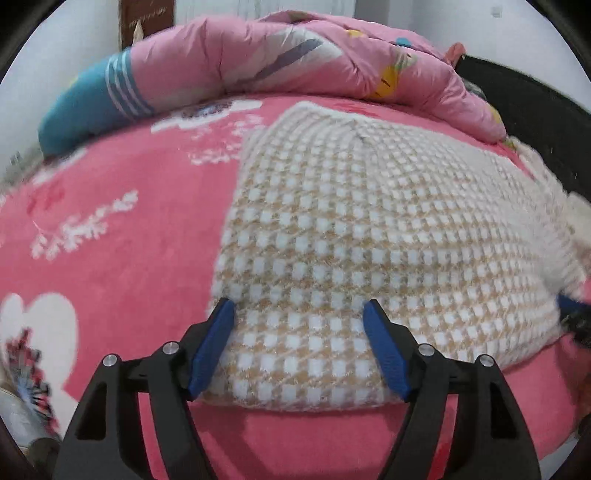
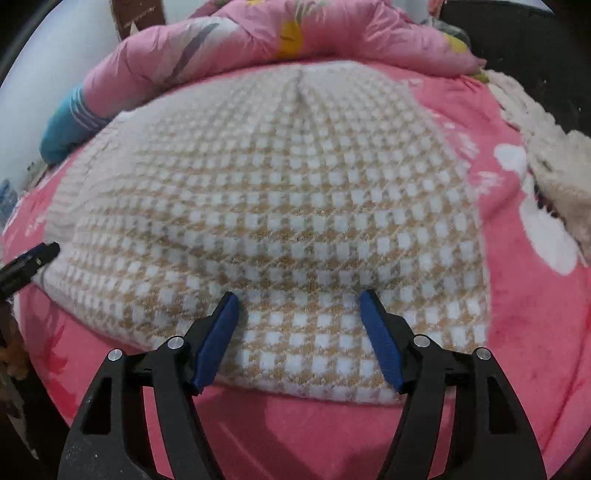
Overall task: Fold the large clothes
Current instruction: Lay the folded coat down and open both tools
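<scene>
I am working in a bedroom of a home. Under my view is a bed with a pink fleece sheet printed with white flowers. At 12 o'clock lies a rumpled pink quilt, and at 10 o'clock a blue striped pillow. Behind them stands a plain white wall.

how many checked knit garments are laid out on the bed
1: the checked knit garment lies flat on the pink bedsheet, under both open grippers. A cream knit piece at the bed's right edge may be another garment.
</scene>
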